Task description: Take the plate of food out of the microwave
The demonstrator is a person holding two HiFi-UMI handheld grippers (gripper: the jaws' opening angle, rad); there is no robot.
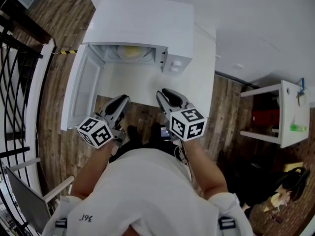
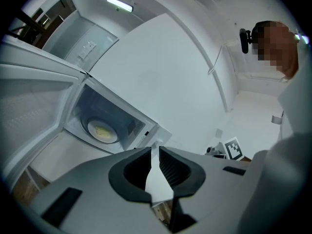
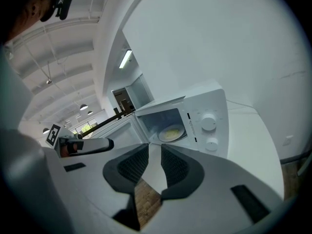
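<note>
Left gripper (image 1: pixel 120 102) and right gripper (image 1: pixel 165 95) are both released: jaws a narrow gap apart, nothing between them, pointing toward 12 o'clock. Well ahead at 12 o'clock the round plate (image 1: pixel 129 53) lies flat inside the microwave (image 1: pixel 142 23), yellow food on top. The door (image 1: pixel 83 90) stands open at 9 o'clock.

Place: we read it as an open-plan office/lab-type hall, not a home kitchen.
Floor: wood planks (image 1: pixel 54 146).
Setup: microwave (image 1: pixel 147 33) alone on plain white table (image 1: pixel 199 82).
Edge: black metal railing (image 1: pixel 15 82) beside the table.
Ceiling: strip light (image 3: pixel 125 59) + pendant lamps (image 3: pixel 84 107), long white hall.
Side: white shelf unit (image 1: pixel 285 112) w/ red items.
</note>
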